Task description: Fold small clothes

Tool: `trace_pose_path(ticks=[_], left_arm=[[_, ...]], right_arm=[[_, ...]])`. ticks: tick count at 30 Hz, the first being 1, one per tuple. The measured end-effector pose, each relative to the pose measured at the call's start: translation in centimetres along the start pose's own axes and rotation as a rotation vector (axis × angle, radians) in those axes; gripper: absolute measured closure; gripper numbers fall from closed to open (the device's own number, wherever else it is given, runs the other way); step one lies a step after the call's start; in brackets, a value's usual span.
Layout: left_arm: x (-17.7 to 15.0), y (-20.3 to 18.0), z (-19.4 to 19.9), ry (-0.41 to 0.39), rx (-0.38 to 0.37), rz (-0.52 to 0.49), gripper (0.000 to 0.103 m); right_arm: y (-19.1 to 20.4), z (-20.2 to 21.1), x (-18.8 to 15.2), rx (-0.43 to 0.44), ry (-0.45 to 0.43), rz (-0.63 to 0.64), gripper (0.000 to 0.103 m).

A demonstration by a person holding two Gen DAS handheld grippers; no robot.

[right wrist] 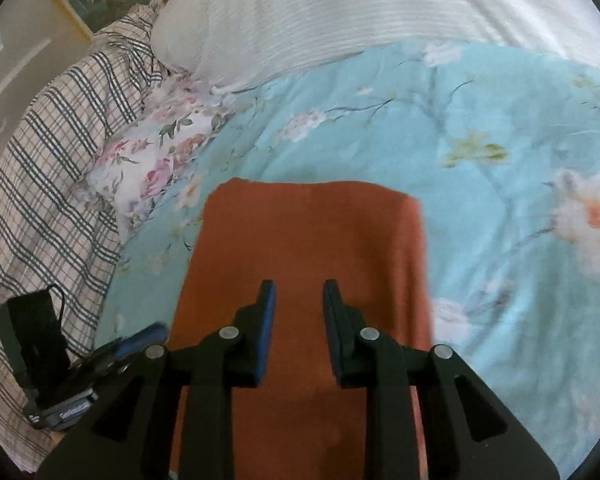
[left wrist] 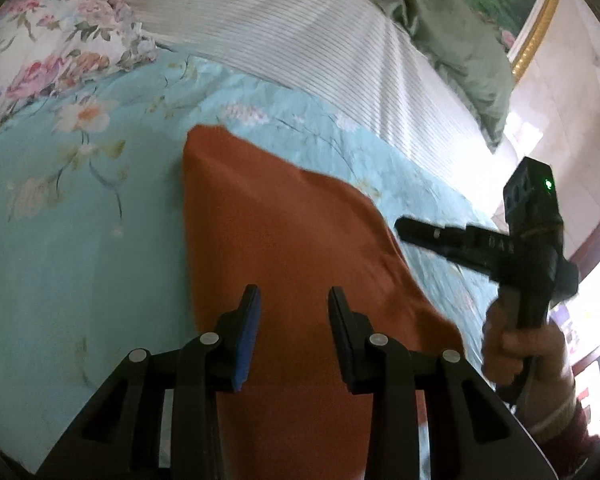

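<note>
Left claw [left wrist: 293, 300] is hovering above the rust-orange cloth [left wrist: 292, 232], its two fingers standing apart with nothing between them and the pads not touching the fabric. That cloth, the small garment of the task, is lying flat on the light blue flowered bedspread [left wrist: 80, 208], already doubled into a long narrow shape with one corner pointing away from the camera. To its left the bedspread is showing pale blossoms, and a white pillow with pink roses [left wrist: 60, 40] is sitting at the far left edge. Behind the cloth a white striped blanket [left wrist: 300, 40] is running across the bed, and a green pillow [left wrist: 460, 40] is resting beside a gilt-framed picture [left wrist: 540, 20] further right. At the right edge a person's hand [left wrist: 516, 348] is gripping the handle of the other tool, which is reaching in over the bedspread just beside the cloth's right border.

Right claw [right wrist: 299, 300] is likewise hanging over the rust-orange cloth [right wrist: 312, 240], fingers parted, empty, with the fabric showing through the gap. In this view a checked blanket [right wrist: 52, 160] is filling the left side, the left tool's black body [right wrist: 36, 344] is showing at the lower left, then the rose pillow [right wrist: 160, 160], and the cloth is lying as a neat rectangle on the blue bedspread [right wrist: 500, 160], which is spreading out to the right.
</note>
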State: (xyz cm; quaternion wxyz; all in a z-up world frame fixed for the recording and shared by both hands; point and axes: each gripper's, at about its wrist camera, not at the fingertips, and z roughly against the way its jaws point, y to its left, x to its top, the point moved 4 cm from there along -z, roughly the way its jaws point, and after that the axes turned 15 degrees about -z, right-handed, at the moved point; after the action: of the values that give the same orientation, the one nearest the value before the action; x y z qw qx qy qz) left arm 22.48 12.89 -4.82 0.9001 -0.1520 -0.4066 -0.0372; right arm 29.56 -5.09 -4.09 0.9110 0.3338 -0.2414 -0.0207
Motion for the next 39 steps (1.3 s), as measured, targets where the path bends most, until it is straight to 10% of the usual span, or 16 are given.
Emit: trace_pose_path(ticks=[5, 7, 12, 28, 39], left_arm=[[2.7, 3.4, -5.6, 0.074, -0.001, 0.054, 0.071], [2.8, 4.8, -7.7, 0.131, 0.04, 0.08, 0.096], [3.2, 6.0, -8.6, 0.131, 0.024, 0.116, 0.098], [-5.8, -3.0, 4.2, 0.046, -0.086, -0.03, 0.094], [-9.6, -3.4, 2.9, 0.1, -0.045, -0.01, 0.094]], right_arm=[[-3.2, -3.7, 1.6, -0.091, 0.002, -0.102, 0.083], [-4.6, -3.9, 2.1, -0.064, -0.017, -0.137, 0.099], [-5.2, -3.5, 2.3, -0.05, -0.037, -0.151, 0.103], [-5.9, 5.5, -10.3, -0.057, -0.021, -0.08, 0.099], [-7.6, 5.2, -11.1, -0.014, -0.053, -0.158, 0.099]])
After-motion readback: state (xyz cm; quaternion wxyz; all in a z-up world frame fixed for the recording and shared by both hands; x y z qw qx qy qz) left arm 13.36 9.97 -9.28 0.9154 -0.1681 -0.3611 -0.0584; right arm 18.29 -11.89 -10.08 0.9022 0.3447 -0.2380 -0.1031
